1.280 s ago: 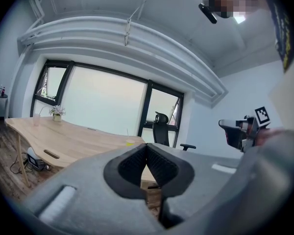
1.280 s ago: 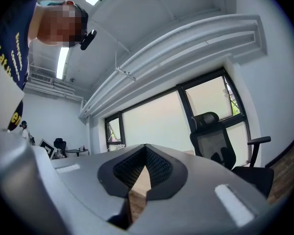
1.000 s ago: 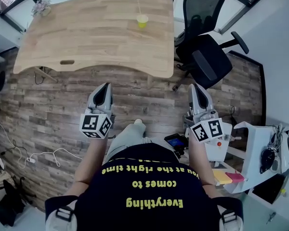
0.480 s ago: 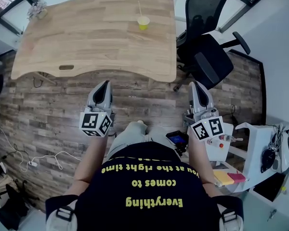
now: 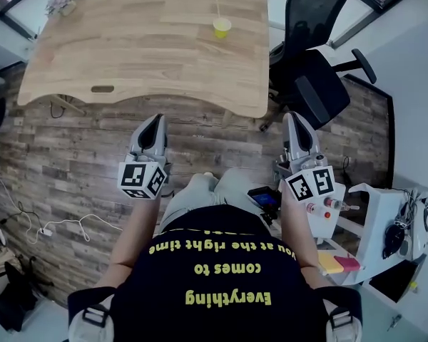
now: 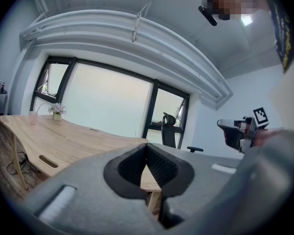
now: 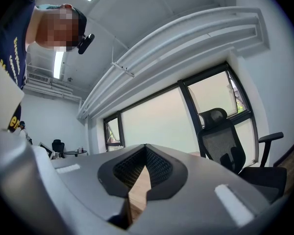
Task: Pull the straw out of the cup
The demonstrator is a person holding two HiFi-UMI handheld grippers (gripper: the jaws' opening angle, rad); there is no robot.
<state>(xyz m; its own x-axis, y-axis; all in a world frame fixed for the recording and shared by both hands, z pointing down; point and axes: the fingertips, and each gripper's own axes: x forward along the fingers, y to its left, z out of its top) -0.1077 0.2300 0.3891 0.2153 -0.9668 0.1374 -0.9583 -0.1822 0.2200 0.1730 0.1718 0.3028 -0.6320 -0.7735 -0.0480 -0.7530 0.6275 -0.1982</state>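
Both grippers out front, cup waiting at the far side of the bench

The person's forearms reach straight ahead from the waist, side by side and well apart. The left gripper [image 5: 155, 122] and right gripper [image 5: 293, 117] point roughly level toward the bench [image 5: 128, 55], marker cubes facing up. Both hang over the wood floor [image 5: 71, 162], short of the bench's near edge and touching nothing. In the left gripper view the fingers [image 6: 159, 165] are pressed together with nothing between them, and in the right gripper view the fingers [image 7: 157, 168] are the same, closed and empty. The yellow cup [image 5: 222, 27] sits near the bench's far right corner, and the straw [image 5: 217, 7] stands in it, tipped toward the far edge. A black office chair [image 5: 317, 84] stands just beside the bench's right edge.
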